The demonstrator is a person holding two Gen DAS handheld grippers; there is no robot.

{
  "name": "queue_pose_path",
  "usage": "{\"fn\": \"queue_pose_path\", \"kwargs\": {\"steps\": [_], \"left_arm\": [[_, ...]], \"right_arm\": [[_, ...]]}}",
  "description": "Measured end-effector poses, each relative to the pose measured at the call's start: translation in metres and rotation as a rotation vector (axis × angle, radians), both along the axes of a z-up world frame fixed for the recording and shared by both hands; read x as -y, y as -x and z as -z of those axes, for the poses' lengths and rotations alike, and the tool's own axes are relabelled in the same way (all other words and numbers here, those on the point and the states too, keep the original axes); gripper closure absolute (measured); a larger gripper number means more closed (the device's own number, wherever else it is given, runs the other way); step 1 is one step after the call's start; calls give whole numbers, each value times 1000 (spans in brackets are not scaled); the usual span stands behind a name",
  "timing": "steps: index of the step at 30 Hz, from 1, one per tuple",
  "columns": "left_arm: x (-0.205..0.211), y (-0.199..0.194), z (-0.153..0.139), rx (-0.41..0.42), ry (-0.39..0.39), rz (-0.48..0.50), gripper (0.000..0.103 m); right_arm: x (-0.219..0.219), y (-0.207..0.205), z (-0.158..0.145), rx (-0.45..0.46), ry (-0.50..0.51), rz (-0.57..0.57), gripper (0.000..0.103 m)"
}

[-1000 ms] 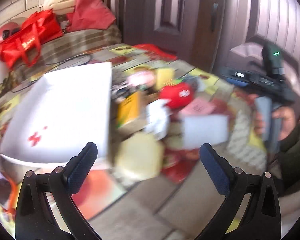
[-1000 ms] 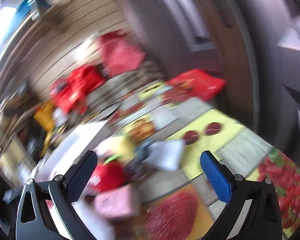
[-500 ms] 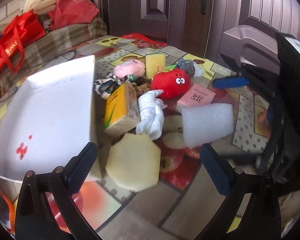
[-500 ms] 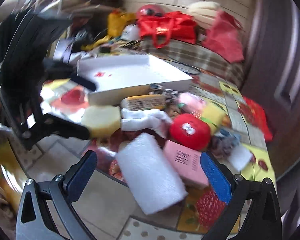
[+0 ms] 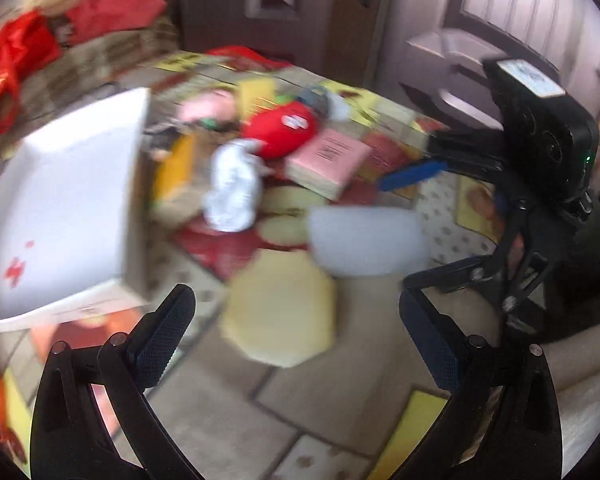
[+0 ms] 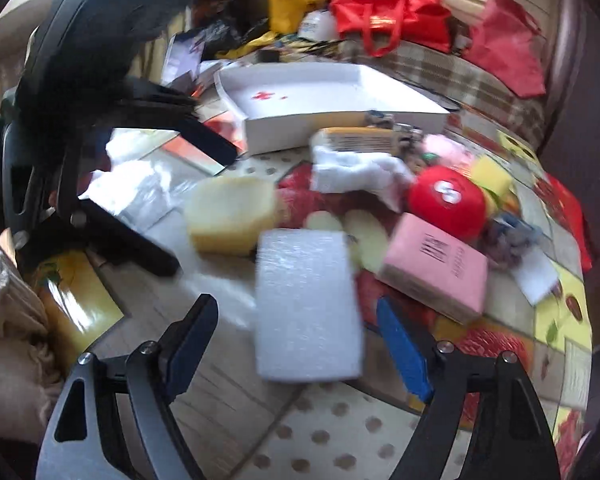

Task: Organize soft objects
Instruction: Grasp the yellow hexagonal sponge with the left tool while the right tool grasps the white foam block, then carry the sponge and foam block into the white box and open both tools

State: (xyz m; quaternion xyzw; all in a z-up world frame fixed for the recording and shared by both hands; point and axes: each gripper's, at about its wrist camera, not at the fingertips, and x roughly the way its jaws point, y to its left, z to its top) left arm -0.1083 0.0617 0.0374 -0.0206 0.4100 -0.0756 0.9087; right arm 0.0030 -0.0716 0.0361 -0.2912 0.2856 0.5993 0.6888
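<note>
Both tools have come closer to the pile, and the right tool [image 6: 296, 350] has just been closing, with the white foam [image 6: 306, 306] between its jaws but not yet squeezed. That foam lies on the bench [image 6: 320, 436] beside the yellow sponge [image 6: 232, 216]. It looks light and squashy, so gripping its long sides gently should work. The left tool [image 5: 296, 330] hangs open, holding nothing.
</note>
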Motion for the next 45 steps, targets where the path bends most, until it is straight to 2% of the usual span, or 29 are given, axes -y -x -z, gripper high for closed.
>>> {"fn": "queue_pose_path", "kwargs": {"steps": [3,10,11,13,14,15,18,23,28,32,36,41,45], "left_arm": [[-11,-2,1,-11,34,-41,1],[4,-25,31,-106,-7,-20,2],[5,-27,36,-119,-15,-22,6],[9,-27,39,-113,-62,-18,17],[11,-26,39,-110,-89,-12,23],[12,-24,37,-97,-112,-9,42],[5,-21,31,-61,-99,-54,43],[-10,-16,8,50,-124,-152,43],[-28,-16,-19,155,-144,-260,43],[-49,-16,-36,243,-144,-386,42],[-74,-14,-56,335,-190,-514,42],[-102,-14,-87,416,-170,-607,42],[-112,-18,-116,486,-157,-642,42]], "right_arm": [[-1,-1,-2,-13,-6,11,20],[-24,5,14,23,65,-14,21],[-26,5,16,19,73,-14,22],[-25,4,17,-20,71,-33,38],[-23,5,16,-23,67,-38,51],[-21,6,15,-20,69,-43,51],[-14,5,13,-13,57,-35,51],[2,-11,-18,-44,-68,36,51],[12,-19,-54,-27,-204,109,51],[17,-29,-75,-47,-322,183,51],[19,-42,-98,-66,-433,241,51],[24,-48,-129,-52,-586,296,51],[25,-52,-152,-46,-711,359,51]]}}
